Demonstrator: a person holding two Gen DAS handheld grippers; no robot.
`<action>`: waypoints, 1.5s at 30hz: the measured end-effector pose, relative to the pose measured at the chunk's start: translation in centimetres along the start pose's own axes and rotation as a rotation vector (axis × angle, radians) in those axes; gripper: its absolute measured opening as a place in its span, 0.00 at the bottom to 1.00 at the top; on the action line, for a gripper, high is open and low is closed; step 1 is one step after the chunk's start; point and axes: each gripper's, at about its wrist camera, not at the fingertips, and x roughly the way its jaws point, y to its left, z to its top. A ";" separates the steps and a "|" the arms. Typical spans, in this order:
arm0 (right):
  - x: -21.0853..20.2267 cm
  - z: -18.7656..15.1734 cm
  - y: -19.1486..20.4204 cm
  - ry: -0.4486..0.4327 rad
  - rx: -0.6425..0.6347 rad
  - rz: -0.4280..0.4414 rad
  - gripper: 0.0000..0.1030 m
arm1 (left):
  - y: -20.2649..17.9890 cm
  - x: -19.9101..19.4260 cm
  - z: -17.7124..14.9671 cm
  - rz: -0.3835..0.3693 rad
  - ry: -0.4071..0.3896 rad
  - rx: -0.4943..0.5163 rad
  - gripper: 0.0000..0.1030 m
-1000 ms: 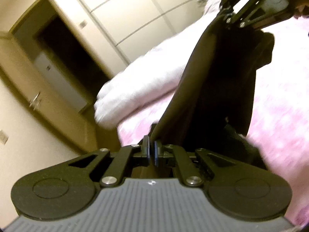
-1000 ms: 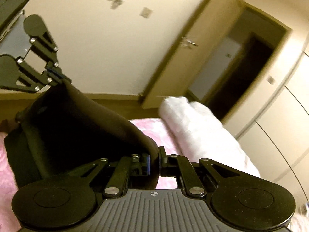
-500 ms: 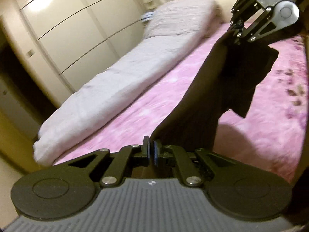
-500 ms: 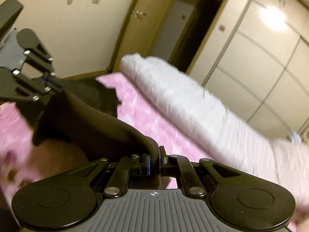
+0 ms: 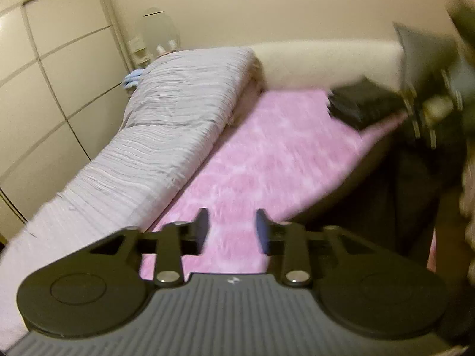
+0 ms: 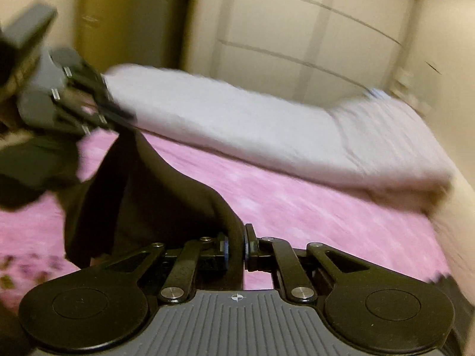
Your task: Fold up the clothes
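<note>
Fingers of the left gripper [image 5: 231,231] have just been opening, nothing between them; right gripper [image 6: 236,246] clamps the dark garment [image 6: 142,190]. Lay it flat on the pink bed [image 5: 267,160] before folding.

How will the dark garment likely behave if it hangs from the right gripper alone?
Probably floppy: the dark garment sags in soft folds from the right gripper, which pinches an edge. Likely light, since that thin pinch carries it. It may swing or slump onto the pink bedspread, as the left gripper has just been opening, with nothing between its fingers.
</note>
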 end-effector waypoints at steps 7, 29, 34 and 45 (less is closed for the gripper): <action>3.7 -3.0 -4.7 0.199 0.120 -0.258 0.45 | 3.1 4.7 -3.5 -0.016 0.059 -0.065 0.45; 21.7 -13.6 1.1 0.424 -0.341 0.318 0.60 | -11.6 21.7 -17.8 -0.046 0.496 -0.215 0.42; 23.2 -15.2 -4.1 0.418 -0.354 0.327 0.62 | -8.9 24.1 -13.3 -0.016 0.444 -0.266 0.00; 21.2 -13.4 -10.5 0.318 -0.114 0.324 0.64 | 5.1 28.5 1.4 0.094 0.138 -0.403 0.04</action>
